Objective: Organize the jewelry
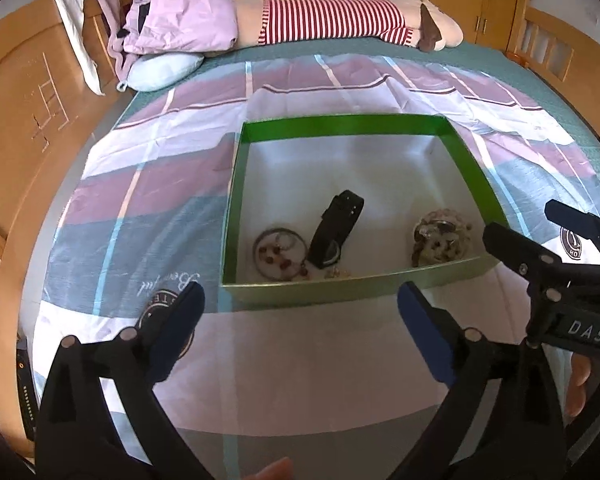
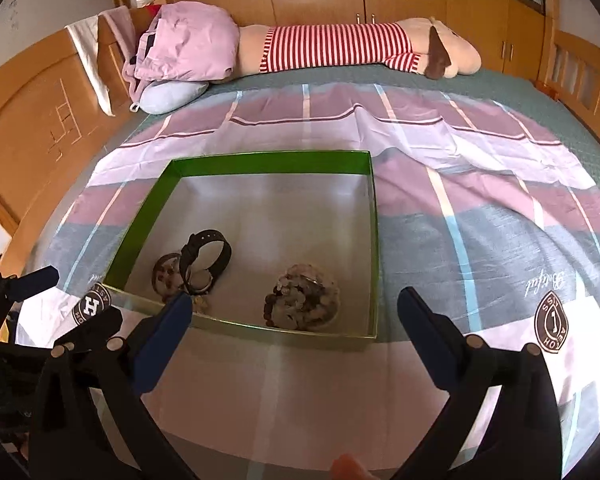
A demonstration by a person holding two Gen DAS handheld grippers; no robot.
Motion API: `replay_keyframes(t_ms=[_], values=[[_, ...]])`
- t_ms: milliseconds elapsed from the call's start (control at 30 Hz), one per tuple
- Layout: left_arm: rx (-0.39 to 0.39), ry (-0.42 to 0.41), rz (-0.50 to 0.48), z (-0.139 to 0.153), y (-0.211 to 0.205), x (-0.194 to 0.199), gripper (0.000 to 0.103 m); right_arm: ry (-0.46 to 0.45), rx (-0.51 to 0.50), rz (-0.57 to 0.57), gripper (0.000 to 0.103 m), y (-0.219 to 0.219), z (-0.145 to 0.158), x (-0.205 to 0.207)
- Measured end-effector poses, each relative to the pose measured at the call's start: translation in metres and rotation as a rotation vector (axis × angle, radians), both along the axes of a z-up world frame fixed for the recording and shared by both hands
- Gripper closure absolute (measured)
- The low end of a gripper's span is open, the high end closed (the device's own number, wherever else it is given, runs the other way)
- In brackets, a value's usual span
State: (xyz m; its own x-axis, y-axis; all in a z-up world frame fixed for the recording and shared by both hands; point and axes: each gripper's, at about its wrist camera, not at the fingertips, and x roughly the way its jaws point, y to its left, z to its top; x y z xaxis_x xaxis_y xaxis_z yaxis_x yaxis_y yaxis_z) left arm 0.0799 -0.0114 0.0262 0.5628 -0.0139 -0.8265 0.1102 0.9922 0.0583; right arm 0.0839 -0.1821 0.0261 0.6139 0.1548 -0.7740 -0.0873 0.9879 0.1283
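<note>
A shallow green box [image 1: 340, 124] [image 2: 268, 162] with a white floor lies on the bed sheet. Inside it, near the front wall, are a black wristwatch [image 1: 336, 228] [image 2: 206, 258], a thin bangle with reddish beads [image 1: 278, 254] [image 2: 164, 274], a small gold piece [image 1: 338, 272] and a heap of pale beaded bracelets [image 1: 440, 238] [image 2: 302, 298]. My left gripper [image 1: 300, 294] [image 2: 84, 296] hangs open just in front of the box, with nothing between its fingers. My right gripper [image 2: 296, 298] [image 1: 520, 220] is open too, over the box's front right corner, and holds nothing.
The pink, white and grey-blue checked sheet [image 2: 460, 208] covers the bed. At the far side lie a long striped plush toy [image 2: 340, 46], a pink garment [image 2: 188, 50] and a pale blue cushion [image 2: 172, 94]. A wooden headboard [image 1: 24, 92] stands at the left.
</note>
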Motion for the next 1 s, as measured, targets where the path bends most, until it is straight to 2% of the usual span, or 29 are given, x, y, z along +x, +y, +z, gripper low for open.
replay_keyframes(t_ms=[133,1000], values=[[-0.004,0.012,0.016,-0.0024,0.0025,0.0017,0.002,0.007,-0.004,0.002,0.001,0.0016,-0.0024,0.0016],[-0.008,0.02,0.015,-0.0028,0.0002,0.001,0.002,0.0,0.004,0.007,0.001,0.0038,-0.0009,-0.0005]])
